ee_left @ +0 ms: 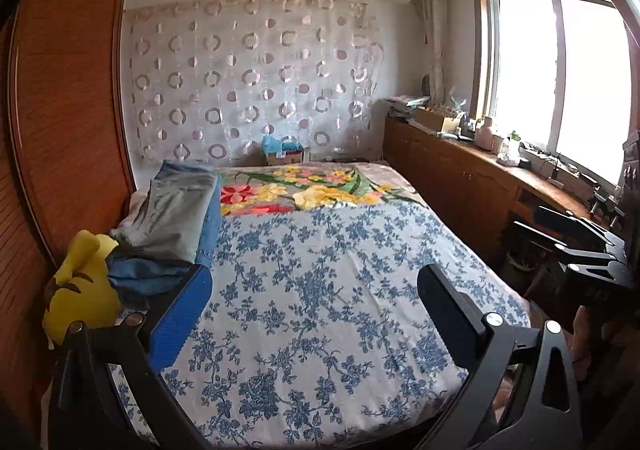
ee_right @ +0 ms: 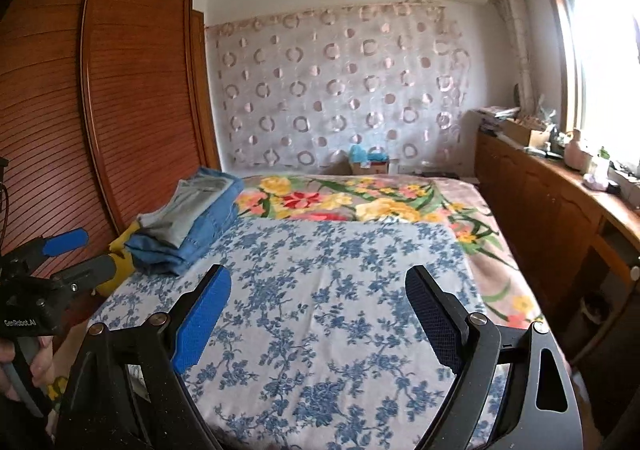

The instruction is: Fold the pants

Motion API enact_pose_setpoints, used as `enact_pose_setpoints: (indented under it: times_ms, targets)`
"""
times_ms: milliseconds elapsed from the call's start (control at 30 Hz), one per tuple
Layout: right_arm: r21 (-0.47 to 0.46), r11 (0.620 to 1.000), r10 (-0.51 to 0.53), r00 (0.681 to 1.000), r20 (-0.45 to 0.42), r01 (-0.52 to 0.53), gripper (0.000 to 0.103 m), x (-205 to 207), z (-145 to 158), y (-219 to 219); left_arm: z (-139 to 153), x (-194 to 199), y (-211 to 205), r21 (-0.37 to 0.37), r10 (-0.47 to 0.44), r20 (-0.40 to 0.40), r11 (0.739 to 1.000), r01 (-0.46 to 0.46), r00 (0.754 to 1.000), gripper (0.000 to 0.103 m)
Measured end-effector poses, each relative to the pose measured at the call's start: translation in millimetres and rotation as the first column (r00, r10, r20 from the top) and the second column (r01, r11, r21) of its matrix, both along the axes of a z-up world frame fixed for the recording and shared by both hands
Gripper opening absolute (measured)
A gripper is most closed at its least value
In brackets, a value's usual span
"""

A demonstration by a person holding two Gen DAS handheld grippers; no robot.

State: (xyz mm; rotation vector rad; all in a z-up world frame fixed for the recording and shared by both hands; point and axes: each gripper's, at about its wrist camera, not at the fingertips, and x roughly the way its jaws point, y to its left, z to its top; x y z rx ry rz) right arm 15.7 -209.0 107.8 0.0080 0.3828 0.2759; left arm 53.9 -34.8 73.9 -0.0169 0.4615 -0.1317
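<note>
A stack of folded pants (ee_left: 180,218), grey ones on top of blue denim, lies at the left edge of the bed (ee_left: 320,242). In the right wrist view the same pants stack (ee_right: 192,218) sits on the blue-flowered sheet (ee_right: 340,250). My left gripper (ee_left: 316,294) hangs open above the sheet with nothing between its fingers, just right of the stack. My right gripper (ee_right: 320,310) is also open and empty over the sheet. The left gripper (ee_right: 78,256) shows at the left of the right wrist view, held in a hand. The right gripper (ee_left: 560,234) shows at the right edge of the left wrist view.
A yellow plush toy (ee_left: 80,290) lies beside the stack against the wooden wardrobe (ee_left: 68,110). A bright flowered blanket (ee_left: 304,190) covers the far half of the bed. A wooden counter (ee_left: 500,178) with clutter runs under the window on the right.
</note>
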Motion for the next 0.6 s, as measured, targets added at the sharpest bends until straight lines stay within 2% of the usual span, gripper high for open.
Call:
enact_pose_setpoints:
  times_ms: [267, 600]
  targets:
    - [0.009, 1.0, -0.022, 0.998, 0.061, 0.021, 0.09, -29, 14, 10, 23, -17, 4, 0.004, 0.019, 0.047, 1.0, -0.02, 0.999, 0.103]
    - [0.022, 0.999, -0.035, 0.996, 0.082, 0.033, 0.09, -40, 1, 3, 40, -37, 13, -0.005, 0.049, 0.088, 0.999, -0.048, 0.995, 0.103]
